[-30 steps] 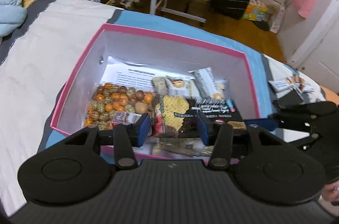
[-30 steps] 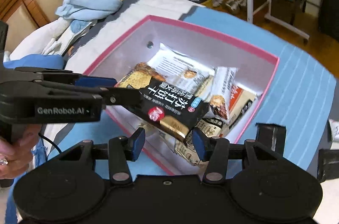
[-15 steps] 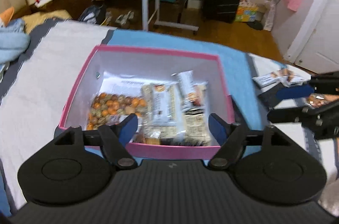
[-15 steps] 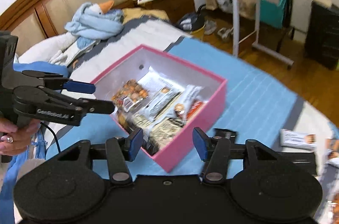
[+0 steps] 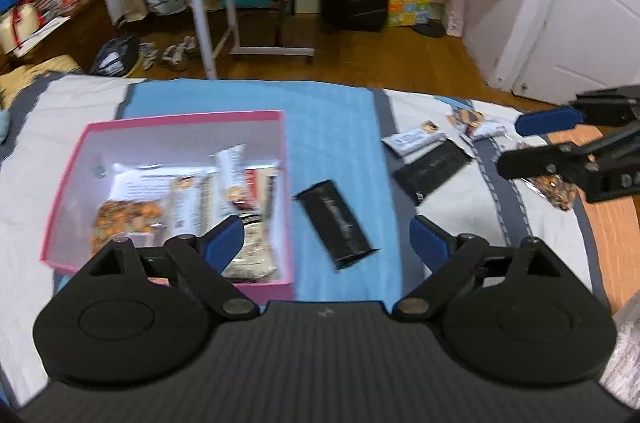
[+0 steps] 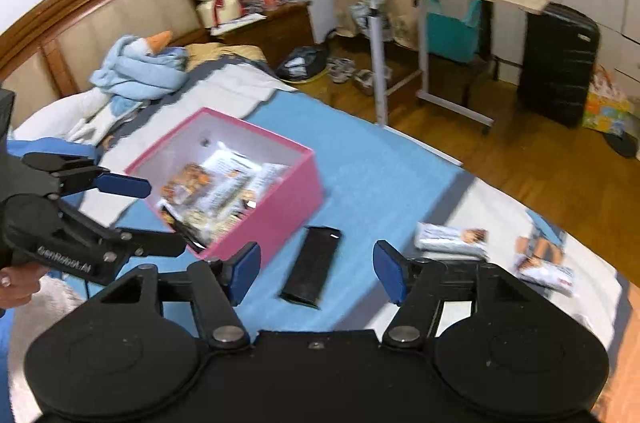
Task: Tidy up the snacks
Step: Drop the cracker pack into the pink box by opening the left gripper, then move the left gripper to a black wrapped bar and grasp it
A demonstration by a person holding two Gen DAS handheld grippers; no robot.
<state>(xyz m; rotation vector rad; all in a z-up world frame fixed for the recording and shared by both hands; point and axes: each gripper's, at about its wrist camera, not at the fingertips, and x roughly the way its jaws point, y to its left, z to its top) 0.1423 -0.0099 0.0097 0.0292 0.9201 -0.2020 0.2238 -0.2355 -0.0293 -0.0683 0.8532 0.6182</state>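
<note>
Both grippers, left gripper [image 5: 326,237] and right gripper [image 6: 316,271], are opening, nothing between fingers. Black packet [image 6: 310,269] is lying flat right of pink box [image 6: 280,211]: light, crinkly, slippery; pinch across its narrow width.

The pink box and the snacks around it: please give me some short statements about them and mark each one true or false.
1. The pink box already holds several snack packets. True.
2. A black packet lies on the blue cloth, outside the box. True.
3. The left gripper is clamped on a snack. False: its jaws stand open with nothing between them, and they have just been opening.
4. The right gripper carries the black packet. False: its jaws are open, having just been opening, and the packet lies on the cloth.
5. No snacks remain outside the box. False: a white packet and others lie on the bed.
</note>
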